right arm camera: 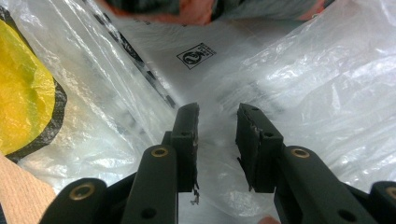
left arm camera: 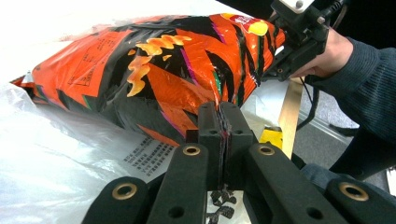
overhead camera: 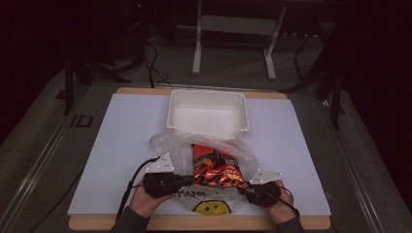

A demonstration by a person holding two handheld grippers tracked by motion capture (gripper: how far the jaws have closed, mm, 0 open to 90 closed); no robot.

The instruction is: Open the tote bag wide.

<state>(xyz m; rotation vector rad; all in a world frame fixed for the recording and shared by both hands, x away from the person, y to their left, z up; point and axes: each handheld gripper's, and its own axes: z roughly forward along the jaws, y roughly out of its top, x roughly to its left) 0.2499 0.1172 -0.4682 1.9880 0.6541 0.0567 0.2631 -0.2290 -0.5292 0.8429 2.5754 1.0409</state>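
Here we have the snack bag (overhead camera: pixel 214 167), orange and black, lying half inside a clear plastic bag (overhead camera: pixel 170 143) at the near middle of the white board (overhead camera: pixel 126 141). Our left gripper (left arm camera: pixel 223 122) has its jaws pressed together, and in the left gripper view a thin fold of the snack bag's lower edge sits pinched between the pads. Our right gripper (right arm camera: pixel 217 135) stands with its jaws apart; the clear film lies loose between and beyond them, and we cannot see either pad pressing on it. A yellow smiley print (overhead camera: pixel 211 208) on the plastic bag lies between our two hands, right at the board's near edge, where the wooden rim (overhead camera: pixel 194 223) shows beneath. Just beyond the plastic bag's far edge stands a white tray (overhead camera: pixel 208 112), its near wall touching or nearly touching the crumpled film; we cannot tell which. To the left and right of the bag the board runs bare to its side edges, giving wide room on both flanks, while the near side is tight.
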